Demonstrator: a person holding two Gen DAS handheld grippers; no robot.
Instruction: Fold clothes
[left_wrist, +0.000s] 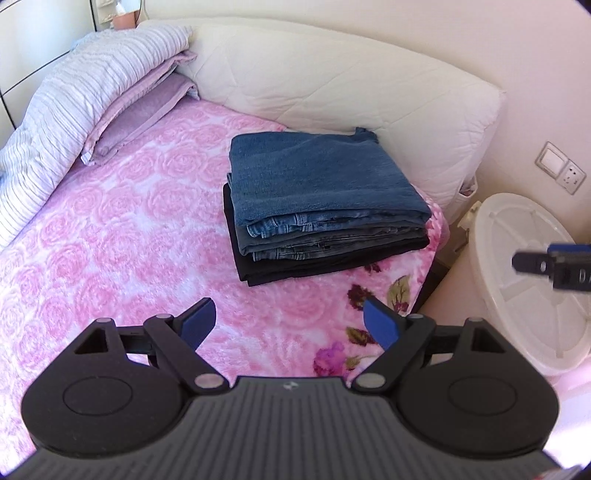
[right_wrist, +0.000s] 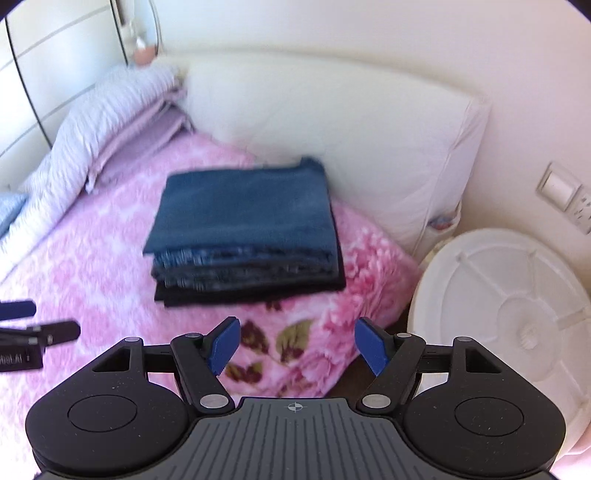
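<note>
We hold the left hand-held gripper (left_wrist: 290, 323) and the right hand-held gripper (right_wrist: 297, 345) spread wide and empty above the pink bed (left_wrist: 110, 240), near the stack of folded clothes (left_wrist: 317, 199) lying by the white headboard (left_wrist: 332, 81).

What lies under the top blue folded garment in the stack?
Under the blue top garment: folded jeans, then a black garment on the pink blanket. Their middles are covered.
</note>
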